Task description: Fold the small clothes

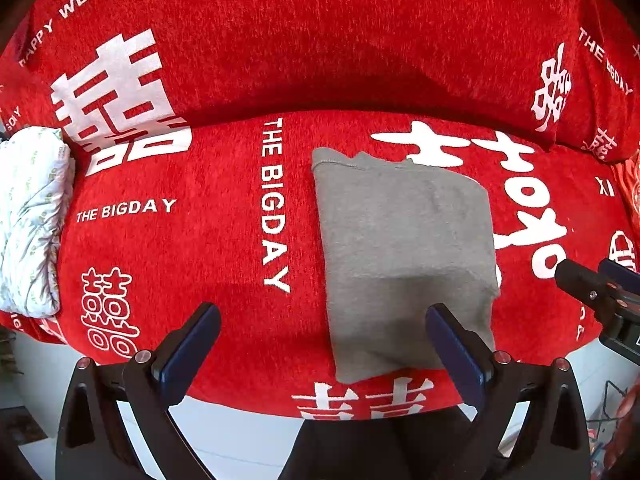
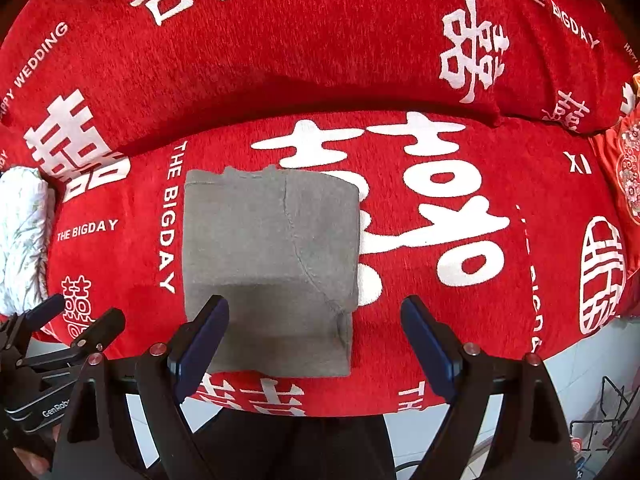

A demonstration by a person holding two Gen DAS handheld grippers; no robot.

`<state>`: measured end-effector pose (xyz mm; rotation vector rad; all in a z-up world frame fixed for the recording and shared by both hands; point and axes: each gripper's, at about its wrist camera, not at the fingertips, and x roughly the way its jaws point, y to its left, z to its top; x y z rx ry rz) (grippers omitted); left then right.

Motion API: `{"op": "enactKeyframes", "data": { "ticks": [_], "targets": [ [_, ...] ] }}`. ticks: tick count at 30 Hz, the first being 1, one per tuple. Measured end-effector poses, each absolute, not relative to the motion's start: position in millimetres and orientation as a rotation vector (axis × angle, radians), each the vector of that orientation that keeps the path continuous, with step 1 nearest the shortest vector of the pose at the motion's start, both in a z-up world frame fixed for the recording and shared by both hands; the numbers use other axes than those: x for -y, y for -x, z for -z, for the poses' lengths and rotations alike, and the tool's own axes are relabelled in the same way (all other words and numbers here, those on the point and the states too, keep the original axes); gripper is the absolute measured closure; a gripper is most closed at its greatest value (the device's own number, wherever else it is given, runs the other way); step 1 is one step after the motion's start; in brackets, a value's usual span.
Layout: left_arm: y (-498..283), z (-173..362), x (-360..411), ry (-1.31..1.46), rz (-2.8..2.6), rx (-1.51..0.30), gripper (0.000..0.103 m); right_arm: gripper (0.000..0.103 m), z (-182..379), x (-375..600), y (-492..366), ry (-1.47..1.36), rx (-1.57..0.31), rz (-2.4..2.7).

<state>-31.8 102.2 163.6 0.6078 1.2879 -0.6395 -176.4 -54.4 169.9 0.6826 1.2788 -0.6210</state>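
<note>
A grey garment [image 1: 404, 256] lies folded into a neat rectangle on the red sofa seat [image 1: 200, 240], its hemmed edge toward the backrest. My left gripper [image 1: 324, 328] hangs open over the garment's near left corner, with nothing pinched between its blue pads. In the right wrist view the same grey garment [image 2: 272, 264] lies flat. My right gripper [image 2: 316, 316] is open above its near right part, the left finger [image 2: 212, 320] over the cloth and the right finger over the red cover. Each gripper shows at the edge of the other's view, the right gripper [image 1: 592, 276] and the left gripper [image 2: 80, 314].
A white leaf-patterned folded cloth [image 1: 32, 220] sits at the seat's left end. The red backrest [image 1: 320, 40] with white lettering rises behind. An orange-red cushion [image 2: 624, 176] lies at the right end. Pale floor [image 2: 580, 364] and a wire rack [image 2: 600, 412] are below the seat's front edge.
</note>
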Motion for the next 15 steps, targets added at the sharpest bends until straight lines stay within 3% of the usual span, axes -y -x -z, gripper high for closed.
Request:
{"op": "enactKeyframes", "data": {
  "ticks": [15],
  "targets": [
    [29.3, -165.4, -104.8, -0.597, 0.626, -1.29, 0.001, 0.013, -171.2, 51.6, 177.1, -0.684, -1.278, 0.627]
  ]
}}
